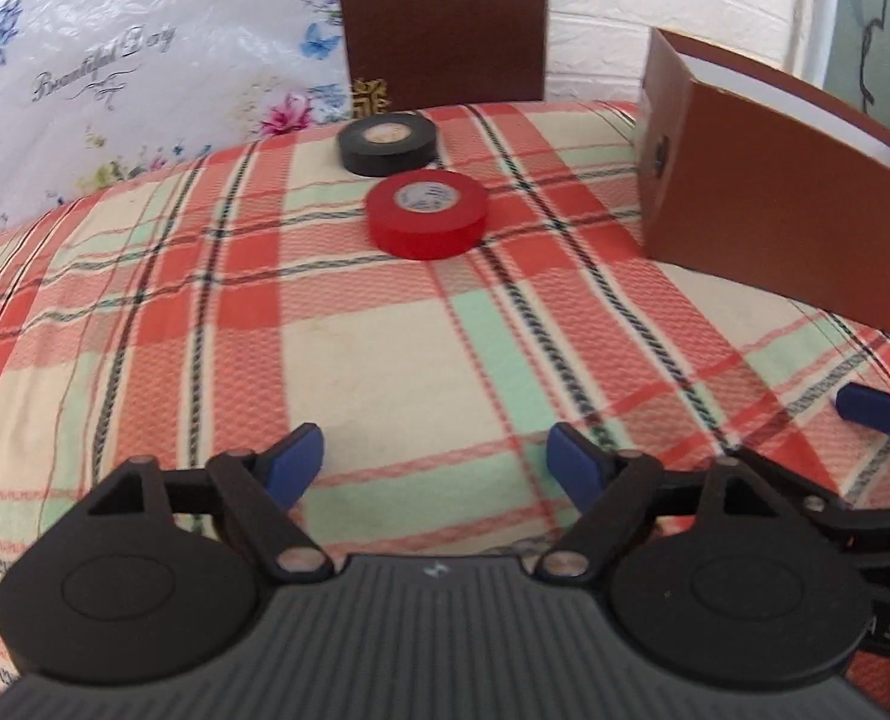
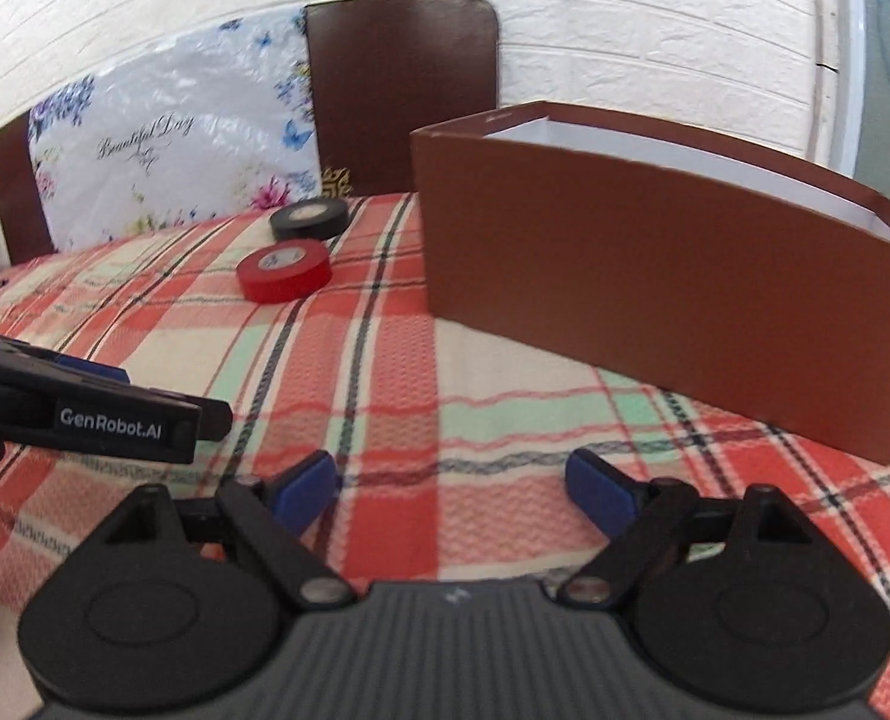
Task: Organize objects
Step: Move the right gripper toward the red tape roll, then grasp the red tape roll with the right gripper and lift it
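Note:
A red tape roll (image 1: 426,216) lies flat on the plaid tablecloth, with a black tape roll (image 1: 387,144) just behind it. Both also show in the right wrist view, red (image 2: 284,270) and black (image 2: 309,219). An open brown box (image 1: 781,228) with a white inside stands to their right, large in the right wrist view (image 2: 655,276). My left gripper (image 1: 435,468) is open and empty, well short of the red roll. My right gripper (image 2: 454,489) is open and empty, near the box's front wall. The left gripper's side (image 2: 114,414) shows at the right view's left.
The plaid cloth (image 1: 384,348) covers the table. A dark brown chair back (image 1: 441,18) stands behind the rolls, and a floral plastic bag (image 1: 144,78) lies at the back left. A white brick wall (image 2: 625,30) is behind. The right gripper's blue fingertip (image 1: 877,414) shows at the right edge.

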{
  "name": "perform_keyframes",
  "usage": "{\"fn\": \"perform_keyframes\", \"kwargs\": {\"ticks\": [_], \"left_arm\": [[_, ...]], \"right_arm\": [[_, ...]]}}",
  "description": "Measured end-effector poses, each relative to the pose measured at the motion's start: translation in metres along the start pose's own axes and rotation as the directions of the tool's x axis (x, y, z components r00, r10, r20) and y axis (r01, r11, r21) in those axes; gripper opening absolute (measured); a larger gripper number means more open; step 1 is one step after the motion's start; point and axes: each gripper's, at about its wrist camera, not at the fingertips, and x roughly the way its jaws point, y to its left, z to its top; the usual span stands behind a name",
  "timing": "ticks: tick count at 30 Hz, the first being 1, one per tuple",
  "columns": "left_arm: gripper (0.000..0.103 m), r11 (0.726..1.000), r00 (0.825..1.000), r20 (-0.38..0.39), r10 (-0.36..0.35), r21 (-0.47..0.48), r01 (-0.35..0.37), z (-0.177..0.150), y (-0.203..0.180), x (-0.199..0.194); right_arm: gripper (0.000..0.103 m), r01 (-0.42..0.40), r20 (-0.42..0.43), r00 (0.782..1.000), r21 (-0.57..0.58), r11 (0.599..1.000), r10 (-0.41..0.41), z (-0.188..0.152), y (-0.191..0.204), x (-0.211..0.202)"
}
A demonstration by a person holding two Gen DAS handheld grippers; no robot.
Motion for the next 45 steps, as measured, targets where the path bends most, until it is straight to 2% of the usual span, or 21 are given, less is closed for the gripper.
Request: {"fn": "perform_keyframes", "kwargs": {"ticks": [14,25,29,33,40,43,45], "left_arm": [[0.097,0.997,0.995,0.064,0.07,-0.041,-0.068,-0.011,0.048,0.003],[0.103,0.991,0.989,0.093,0.116,-0.082,-0.108,-0.008,0.08,0.014],[0.103,0.977,0.984,0.107,0.143,-0.172,-0.123,-0.007,0.099,0.018],[0.103,0.957,0.98,0.152,0.125,-0.278,-0.078,-0.01,0.117,0.016],[0.103,0.952,0.976,0.179,0.125,-0.297,-0.068,-0.011,0.118,0.016],[0.103,0.954,0.975,0.175,0.135,-0.29,-0.08,-0.011,0.116,0.018],[0.103,0.953,0.975,0.176,0.137,-0.292,-0.081,-0.011,0.116,0.018]], "right_arm": [[0.088,-0.043,-0.027,0.999,-0.13,0.991,0.04,0.006,0.055,0.013],[0.09,-0.102,-0.041,0.994,-0.152,0.983,0.097,0.033,0.084,0.054],[0.092,-0.111,-0.037,0.994,-0.16,0.981,0.106,0.046,0.092,0.075],[0.092,-0.11,-0.029,0.994,-0.155,0.982,0.107,0.062,0.095,0.096],[0.092,-0.075,-0.017,0.997,-0.096,0.993,0.074,0.091,0.093,0.139],[0.089,-0.073,-0.006,0.997,-0.096,0.993,0.073,0.1,0.097,0.155],[0.077,-0.094,-0.006,0.996,-0.11,0.989,0.094,0.106,0.099,0.162]]}}
